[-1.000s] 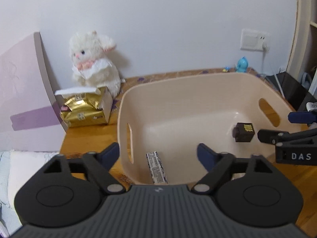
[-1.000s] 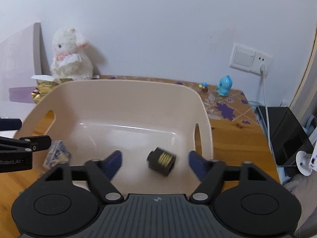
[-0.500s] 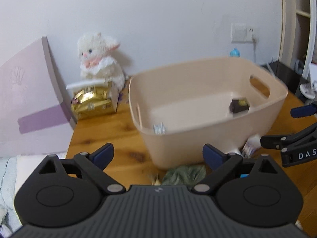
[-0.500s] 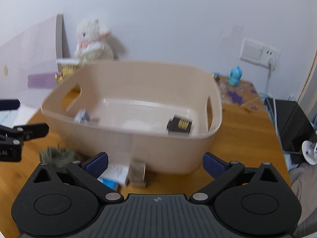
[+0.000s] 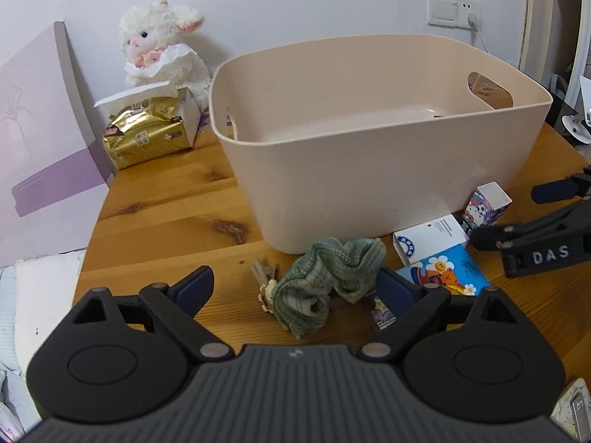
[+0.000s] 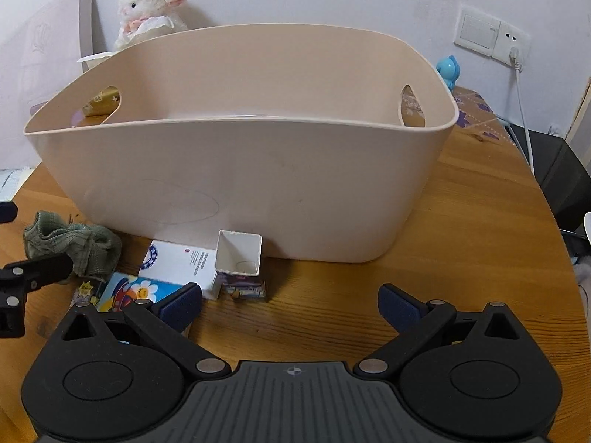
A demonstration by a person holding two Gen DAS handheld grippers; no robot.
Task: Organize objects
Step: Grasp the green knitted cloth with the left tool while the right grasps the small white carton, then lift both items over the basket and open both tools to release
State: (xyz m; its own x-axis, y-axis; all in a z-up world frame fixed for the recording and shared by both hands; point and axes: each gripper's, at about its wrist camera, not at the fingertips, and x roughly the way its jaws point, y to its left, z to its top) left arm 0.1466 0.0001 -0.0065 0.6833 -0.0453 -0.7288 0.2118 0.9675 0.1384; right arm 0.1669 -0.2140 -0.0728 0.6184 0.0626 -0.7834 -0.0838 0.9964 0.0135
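Observation:
A beige plastic basket (image 5: 369, 170) (image 6: 240, 170) stands on the wooden table, and its near wall hides what lies inside. In front of it are a crumpled green cloth (image 5: 332, 269) (image 6: 74, 243), a wooden clothespin (image 5: 264, 271), a white box (image 5: 430, 236) (image 6: 181, 262), a blue cartoon packet (image 5: 443, 271) (image 6: 136, 291) and a small open carton (image 5: 484, 206) (image 6: 240, 262). My left gripper (image 5: 295, 286) is open low over the cloth, with no pad touching it. My right gripper (image 6: 290, 302) is wide, its jaws closing slightly over bare wood just right of the carton.
A white plush bunny (image 5: 159, 44) and a box with a gold packet (image 5: 147, 133) sit behind the basket on the left, beside a leaning purple board (image 5: 37, 147). A blue figurine (image 6: 448, 70), a wall socket with a cable (image 6: 491, 35) and a black box (image 6: 557, 170) are on the right.
Both grippers have come down from above the basket to table height in front of it. The black cube and packet inside the basket have dropped out of sight behind its wall.

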